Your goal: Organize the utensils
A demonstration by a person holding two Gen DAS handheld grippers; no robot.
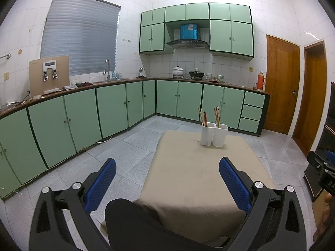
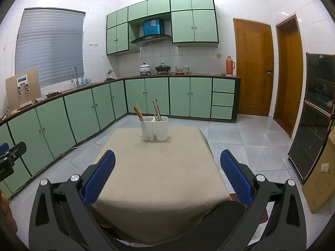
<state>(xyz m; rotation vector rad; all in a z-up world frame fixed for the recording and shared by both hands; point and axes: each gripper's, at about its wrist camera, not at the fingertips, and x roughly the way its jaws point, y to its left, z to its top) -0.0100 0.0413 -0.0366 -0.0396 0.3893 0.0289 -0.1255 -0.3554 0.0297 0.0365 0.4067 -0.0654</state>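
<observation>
**A:** What have you got, going left to right?

**B:** Your left gripper point(image 1: 167, 179) is spread wide, holding nothing. The holder point(image 2: 154, 128) stands at the table's point(image 2: 159, 179) far end, chopsticks point(image 2: 138, 111) upright in both cups. Your right gripper point(image 2: 167, 173) is also spread and bare.

**A:** How will they handle?

**B:** Probably light, stiff, thin and slippery. Pinch one mid-shaft, above the rim, and steady the holder, which looks easy to tip.

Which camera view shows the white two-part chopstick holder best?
The right wrist view: the chopstick holder stands near the picture's middle, squarely facing, both compartments and the chopsticks distinct. The left wrist view shows the same holder off to the right and turned at an angle, though still unobstructed.
</observation>
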